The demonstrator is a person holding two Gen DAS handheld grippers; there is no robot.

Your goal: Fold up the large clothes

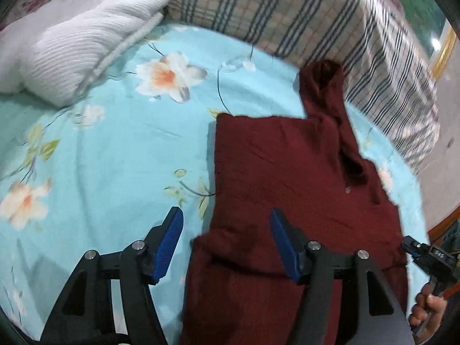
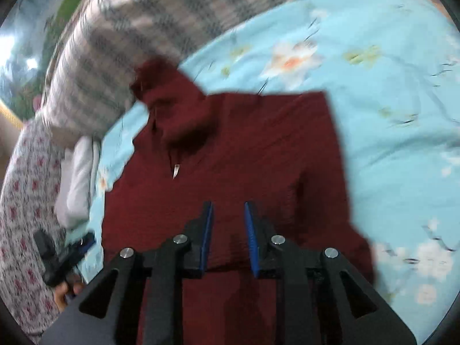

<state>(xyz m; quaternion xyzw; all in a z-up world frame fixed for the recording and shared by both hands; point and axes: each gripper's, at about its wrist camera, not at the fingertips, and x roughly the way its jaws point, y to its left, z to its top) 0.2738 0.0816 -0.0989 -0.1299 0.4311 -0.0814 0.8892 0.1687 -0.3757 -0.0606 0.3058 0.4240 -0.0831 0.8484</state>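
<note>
Your sweater (image 1: 273,172) is a deep maroon all over. Under it you have a light turquoise bedsheet (image 1: 115,155) printed with white flowers, orange at their centres, and pale green leaves. The plaid blanket (image 1: 287,11) is beige, crossed by dark navy stripes. The folded knit (image 1: 80,49) is plain white. Your gripper pads (image 1: 169,244) are blue on black fingers.

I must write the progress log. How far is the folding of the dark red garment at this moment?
Done: the dark red sweater lies on the floral sheet with one long side straight, seemingly folded in. In hand: nothing; the left gripper and right gripper are open above it. Left: the collar sticks out and the body is at full length.
</note>
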